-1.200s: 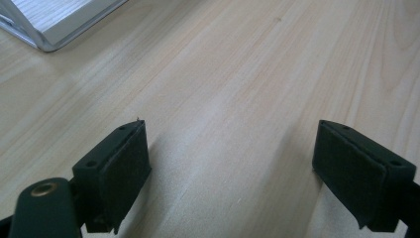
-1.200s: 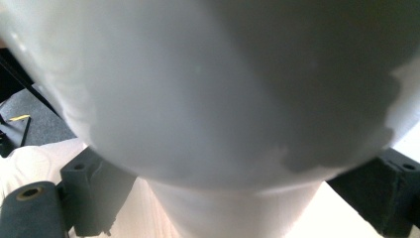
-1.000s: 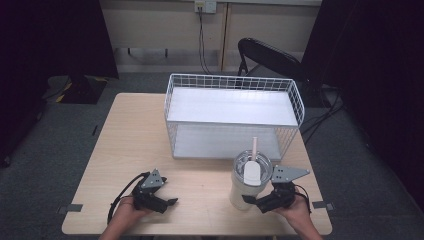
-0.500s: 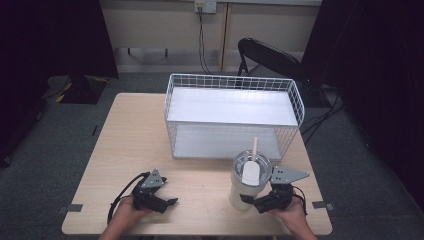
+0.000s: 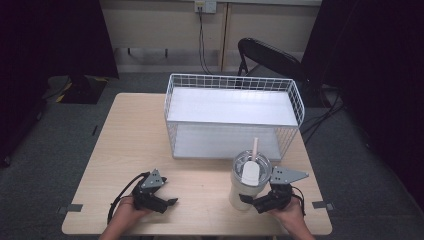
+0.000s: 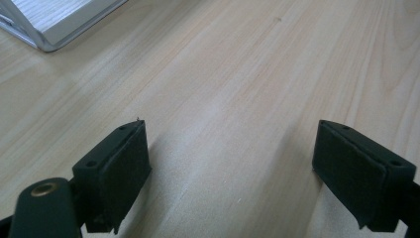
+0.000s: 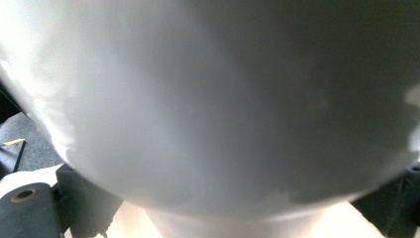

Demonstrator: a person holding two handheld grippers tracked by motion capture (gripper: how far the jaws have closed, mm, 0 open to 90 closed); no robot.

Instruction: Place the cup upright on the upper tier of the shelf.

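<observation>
— Starting nearest: right tongs (image 5: 256, 202) low at the desk's (image 5: 130, 135) front right corner, jaws spread either side of the white tumbler (image 5: 245, 186), close against its wall. Whether actually pressing it, could not tell.

— And from the right tongs' own camera?

— Pale curved tumbler (image 7: 213, 99) wall right up against the lens, a black jaw peeking out at each bottom corner, so set around the cup's lower part.

— Left side?

— Left tongs (image 5: 165, 202) resting at the desk's front left, held in a hand (image 5: 124, 216), well apart from the tumbler. Jaws wide open over bare wood, gripping nothing.

— The cup itself?

— Stood upright near the front right, lid on, straw (image 5: 255, 148) sticking up.

— Farther back?

— White wire basket (image 5: 235, 117) just behind the tumbler, across the desk's far half. Beyond that, a dark chair (image 5: 270, 57) on the floor.
</observation>
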